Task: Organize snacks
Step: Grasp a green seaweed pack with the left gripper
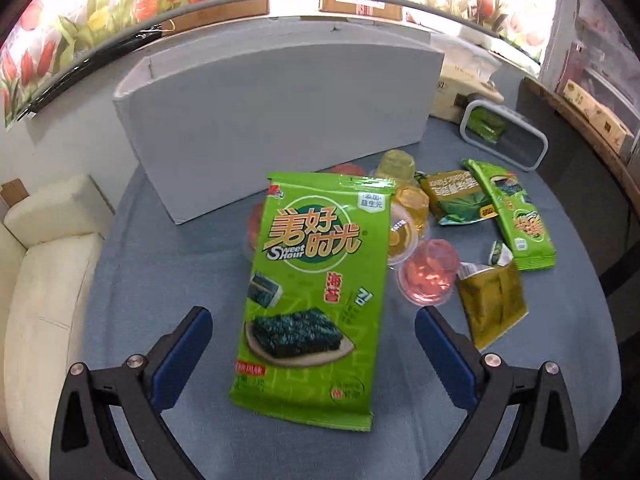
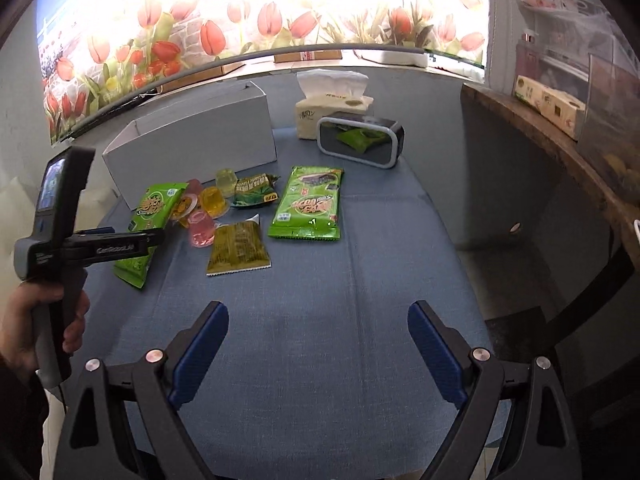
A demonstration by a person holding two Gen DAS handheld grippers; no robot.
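Note:
A green seaweed snack pack (image 1: 312,292) lies on the blue tablecloth, its lower half between the fingers of my open left gripper (image 1: 314,320); the pads do not touch it. It also shows in the right wrist view (image 2: 150,220), with the left gripper (image 2: 120,246) over it. Beside it lie several jelly cups (image 1: 428,276), an olive packet (image 1: 494,304), a dark green packet (image 1: 456,196) and a second seaweed pack (image 1: 520,220). An open white box (image 1: 276,120) stands behind them. My right gripper (image 2: 318,344) is open and empty over bare cloth.
A mirror-faced clock (image 2: 360,140) and a tissue pack (image 2: 332,104) stand at the table's back right. A wooden shelf (image 2: 560,152) with a carton runs along the right. A cream sofa (image 1: 44,280) sits left of the table.

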